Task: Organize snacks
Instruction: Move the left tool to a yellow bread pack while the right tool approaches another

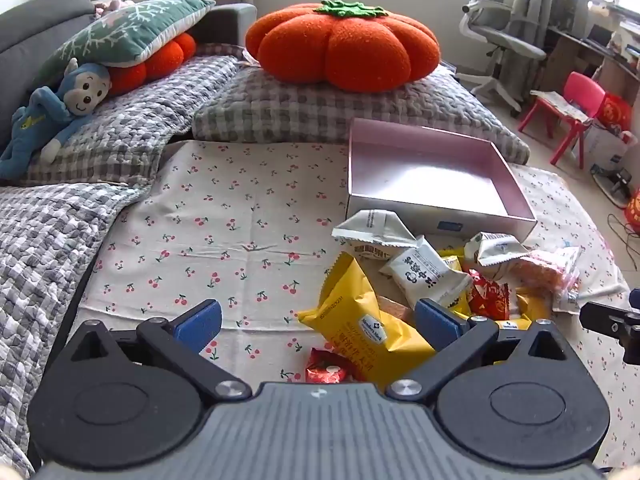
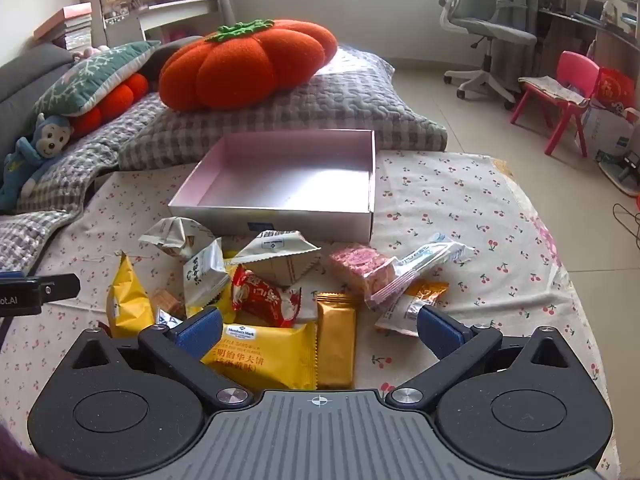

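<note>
Left gripper [image 1: 318,326] stands wide open, nothing between its blue pads. Right gripper [image 2: 320,330] likewise, gripping nothing. The snack pile [image 2: 256,292] lies on the cherry-print cloth [image 1: 224,216], touching the near wall of the shallow pink box [image 2: 280,184] at 12 o'clock. Bare cloth extends toward 9 o'clock in the left view; the cloth's edge runs at 3 o'clock in the right view.

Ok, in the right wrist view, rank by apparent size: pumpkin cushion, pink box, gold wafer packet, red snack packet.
1. pink box
2. pumpkin cushion, close behind; it sits farther back, so unsure
3. gold wafer packet
4. red snack packet, roughly alike
</note>
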A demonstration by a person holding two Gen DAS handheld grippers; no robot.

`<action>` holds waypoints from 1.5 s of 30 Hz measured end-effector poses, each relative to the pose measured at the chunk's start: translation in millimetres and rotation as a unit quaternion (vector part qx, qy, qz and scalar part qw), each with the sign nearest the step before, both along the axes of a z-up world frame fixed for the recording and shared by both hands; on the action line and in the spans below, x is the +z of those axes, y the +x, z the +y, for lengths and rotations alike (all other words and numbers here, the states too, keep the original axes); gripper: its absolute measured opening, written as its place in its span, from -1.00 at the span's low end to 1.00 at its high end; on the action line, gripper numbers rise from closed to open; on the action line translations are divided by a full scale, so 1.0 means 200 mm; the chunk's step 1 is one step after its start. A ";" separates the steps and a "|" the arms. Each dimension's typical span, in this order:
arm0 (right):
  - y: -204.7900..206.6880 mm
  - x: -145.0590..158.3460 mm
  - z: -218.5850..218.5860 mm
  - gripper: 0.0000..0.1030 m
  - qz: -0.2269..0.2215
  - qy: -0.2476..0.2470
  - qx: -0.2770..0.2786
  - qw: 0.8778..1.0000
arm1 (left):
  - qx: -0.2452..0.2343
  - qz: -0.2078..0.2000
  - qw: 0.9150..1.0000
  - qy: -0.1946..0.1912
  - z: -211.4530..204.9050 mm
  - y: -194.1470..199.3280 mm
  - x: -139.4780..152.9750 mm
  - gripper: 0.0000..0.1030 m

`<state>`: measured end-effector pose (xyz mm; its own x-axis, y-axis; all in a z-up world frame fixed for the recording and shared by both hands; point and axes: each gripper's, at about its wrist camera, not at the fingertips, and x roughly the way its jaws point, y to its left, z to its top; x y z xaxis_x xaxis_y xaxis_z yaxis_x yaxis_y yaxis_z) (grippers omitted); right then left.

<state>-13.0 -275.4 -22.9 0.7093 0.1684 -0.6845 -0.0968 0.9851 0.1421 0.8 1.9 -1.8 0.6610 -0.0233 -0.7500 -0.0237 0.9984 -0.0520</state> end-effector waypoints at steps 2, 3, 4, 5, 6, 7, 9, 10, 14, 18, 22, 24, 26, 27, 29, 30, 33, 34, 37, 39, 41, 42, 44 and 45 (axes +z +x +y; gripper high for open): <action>0.00 -0.01 0.00 1.00 0.001 -0.003 0.001 1.000 | 0.000 0.008 1.000 0.000 0.00 0.00 -0.02 1.00; 0.00 -0.01 0.01 1.00 0.002 -0.005 0.001 1.000 | 0.001 0.017 1.000 -0.001 0.00 0.01 -0.02 1.00; 0.01 -0.01 0.01 1.00 0.003 -0.006 0.001 1.000 | 0.001 0.022 1.000 -0.005 0.01 0.01 -0.03 1.00; 0.01 -0.02 0.01 1.00 0.003 -0.007 0.002 1.000 | 0.002 0.025 1.000 -0.010 0.02 0.02 -0.03 1.00; 0.01 -0.02 0.01 1.00 0.002 -0.007 0.003 1.000 | 0.002 0.026 1.000 -0.010 0.01 0.03 -0.02 0.99; 0.00 -0.02 0.01 1.00 0.000 -0.008 0.004 1.000 | 0.000 0.025 1.000 -0.012 0.02 0.02 -0.03 1.00; 0.00 -0.02 0.02 1.00 -0.003 -0.010 0.005 1.000 | -0.001 0.024 1.000 -0.006 0.00 0.01 -0.03 1.00; 0.02 -0.04 0.06 1.00 0.007 -0.011 0.006 1.000 | -0.001 0.023 1.000 -0.005 0.00 0.01 -0.02 0.99; -0.02 -0.02 0.05 1.00 0.006 -0.016 0.026 1.000 | 0.002 0.021 1.000 -0.010 0.01 0.01 -0.02 0.99; -0.02 -0.03 0.08 1.00 0.009 -0.024 0.049 0.998 | 0.001 0.022 1.000 -0.019 0.02 0.01 -0.03 0.99; -0.03 -0.04 0.11 1.00 0.008 -0.032 0.070 0.997 | -0.004 0.024 1.000 -0.020 0.01 0.01 -0.04 0.99; -0.04 -0.04 0.13 1.00 0.010 -0.036 0.083 0.996 | -0.006 0.026 0.999 -0.025 0.01 0.01 -0.04 0.99; -0.05 -0.05 0.15 1.00 0.014 -0.041 0.099 0.994 | -0.006 0.028 0.999 -0.029 0.01 0.02 -0.05 0.99; -0.05 -0.06 0.16 1.00 0.015 -0.043 0.106 0.993 | -0.005 0.030 0.999 -0.031 0.01 0.02 -0.05 0.99; -0.06 -0.07 0.18 1.00 0.017 -0.047 0.117 0.992 | -0.004 0.032 0.999 -0.034 0.02 0.02 -0.06 0.99; -0.06 -0.07 0.19 1.00 0.017 -0.048 0.120 0.991 | -0.004 0.032 0.999 -0.034 0.02 0.02 -0.06 0.99; -0.06 -0.07 0.21 1.00 0.019 -0.050 0.130 0.990 | -0.007 0.030 0.999 -0.032 0.01 0.02 -0.06 0.99; -0.07 -0.08 0.21 1.00 0.019 -0.050 0.133 0.990 | -0.007 0.031 0.999 -0.032 0.01 0.01 -0.06 0.99; -0.07 -0.08 0.22 1.00 0.022 -0.054 0.140 0.989 | -0.005 0.033 0.999 -0.036 0.02 0.02 -0.07 0.99; -0.08 -0.09 0.22 1.00 0.024 -0.056 0.146 0.987 | -0.005 0.033 0.999 -0.036 0.02 0.02 -0.07 0.99; -0.08 -0.10 0.24 1.00 0.026 -0.060 0.153 0.986 | -0.006 0.034 0.999 -0.035 0.02 0.02 -0.07 0.99; -0.08 -0.10 0.24 1.00 0.027 -0.061 0.157 0.985 | -0.007 0.034 0.999 -0.035 0.01 0.02 -0.07 0.99; -0.09 -0.11 0.26 1.00 0.027 -0.063 0.166 0.984 | -0.009 0.036 0.999 -0.036 0.01 0.02 -0.08 0.99; -0.09 -0.12 0.26 1.00 0.028 -0.064 0.170 0.983 | -0.010 0.036 0.999 -0.036 0.01 0.02 -0.08 0.99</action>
<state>-31.6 -223.4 -46.0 0.5875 0.2984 -0.7522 -0.4187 0.9075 0.0330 4.5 3.8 -17.1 0.6043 -0.0917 -0.7915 -0.0109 0.9923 -0.1232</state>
